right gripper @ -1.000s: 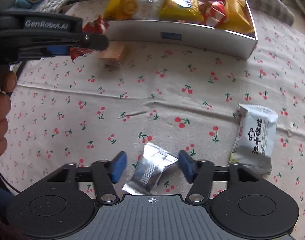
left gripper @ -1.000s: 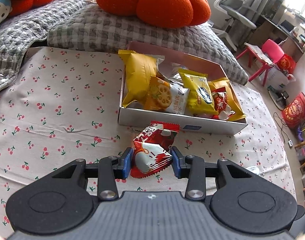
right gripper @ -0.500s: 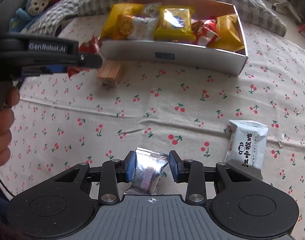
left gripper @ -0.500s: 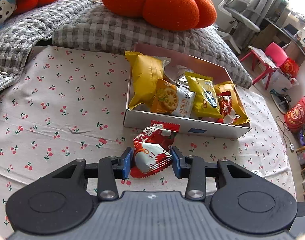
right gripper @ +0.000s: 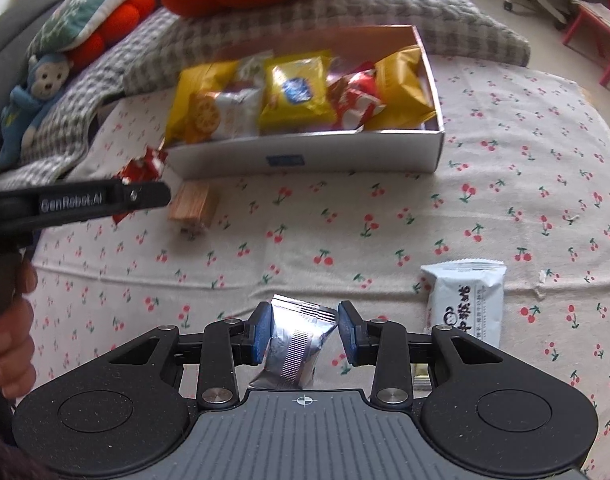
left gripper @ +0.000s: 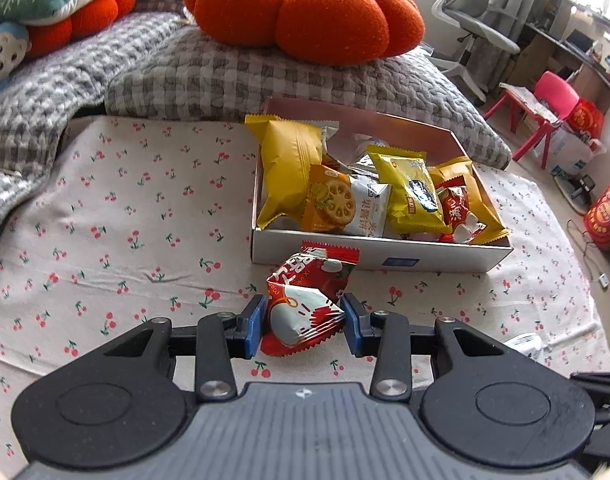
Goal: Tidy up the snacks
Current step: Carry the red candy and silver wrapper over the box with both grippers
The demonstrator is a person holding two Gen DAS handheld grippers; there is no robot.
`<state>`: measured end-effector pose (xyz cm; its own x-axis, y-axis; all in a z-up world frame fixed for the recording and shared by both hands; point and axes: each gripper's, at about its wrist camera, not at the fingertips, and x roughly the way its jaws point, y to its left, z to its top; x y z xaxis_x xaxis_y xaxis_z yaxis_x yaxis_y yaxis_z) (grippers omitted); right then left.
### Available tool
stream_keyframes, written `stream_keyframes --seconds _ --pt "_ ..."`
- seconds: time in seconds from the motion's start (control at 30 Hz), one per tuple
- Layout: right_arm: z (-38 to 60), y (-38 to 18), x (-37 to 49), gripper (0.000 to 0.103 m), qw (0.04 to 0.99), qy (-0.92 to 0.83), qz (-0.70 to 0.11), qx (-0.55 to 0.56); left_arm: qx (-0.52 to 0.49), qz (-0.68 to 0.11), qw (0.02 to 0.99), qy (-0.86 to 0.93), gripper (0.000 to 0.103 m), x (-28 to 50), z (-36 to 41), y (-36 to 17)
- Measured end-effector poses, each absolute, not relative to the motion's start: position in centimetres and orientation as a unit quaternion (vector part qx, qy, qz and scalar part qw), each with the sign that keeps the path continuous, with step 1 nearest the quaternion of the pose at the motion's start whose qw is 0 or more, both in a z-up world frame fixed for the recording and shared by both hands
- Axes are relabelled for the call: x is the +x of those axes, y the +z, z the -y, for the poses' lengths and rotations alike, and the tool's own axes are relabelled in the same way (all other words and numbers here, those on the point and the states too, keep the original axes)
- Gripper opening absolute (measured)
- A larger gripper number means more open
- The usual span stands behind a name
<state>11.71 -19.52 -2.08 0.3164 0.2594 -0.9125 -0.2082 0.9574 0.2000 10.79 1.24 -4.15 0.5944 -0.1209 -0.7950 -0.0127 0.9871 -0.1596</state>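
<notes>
Left gripper (left gripper: 301,322): closed on the red-and-white snack packet (left gripper: 307,300). The packet's long axis runs away from you toward the white box (left gripper: 379,254), which lies straight ahead and just beyond the packet's far tip. Of your two hands, this one looks the nearer to the box. The near wall is the edge you must clear, so judge a lift before the carry forward.

White box: its long side faces you, already crowded with yellow, orange and red packets (left gripper: 411,192). Open room inside looks scant; the bare patch at the back, behind the yellow packets, appears the best landing.

Wooden block (right gripper: 193,208): on the cherry-print bedsheet (right gripper: 505,184), just in front of the box's left corner and below your left gripper's line. Keep it out of the path.

Right gripper (right gripper: 305,330): its jaws have just been closing, and they now pinch the silver foil packet (right gripper: 295,344), held roughly upright between the blue pads. The box lies ahead and slightly left, well apart across open sheet, with nothing in between.

White packet (right gripper: 467,300): flat on the sheet just right of your right gripper, long axis pointing away from you, untouched. You will likely take it later.
</notes>
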Motion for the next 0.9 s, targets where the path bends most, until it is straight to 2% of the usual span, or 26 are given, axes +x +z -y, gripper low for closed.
stream_keyframes --seconds 0.43,0.9 --pt "21.2 -0.6 13.7 0.035 0.847 0.104 -0.516 0.067 -0.017 -0.419 0.908 -0.003 0.037 11.5 0.4 -3.5" --pt "23.2 0.4 17.6 0.035 0.871 0.082 -0.462 0.146 -0.075 -0.388 0.918 -0.022 0.037 13.7 -0.5 -2.2"
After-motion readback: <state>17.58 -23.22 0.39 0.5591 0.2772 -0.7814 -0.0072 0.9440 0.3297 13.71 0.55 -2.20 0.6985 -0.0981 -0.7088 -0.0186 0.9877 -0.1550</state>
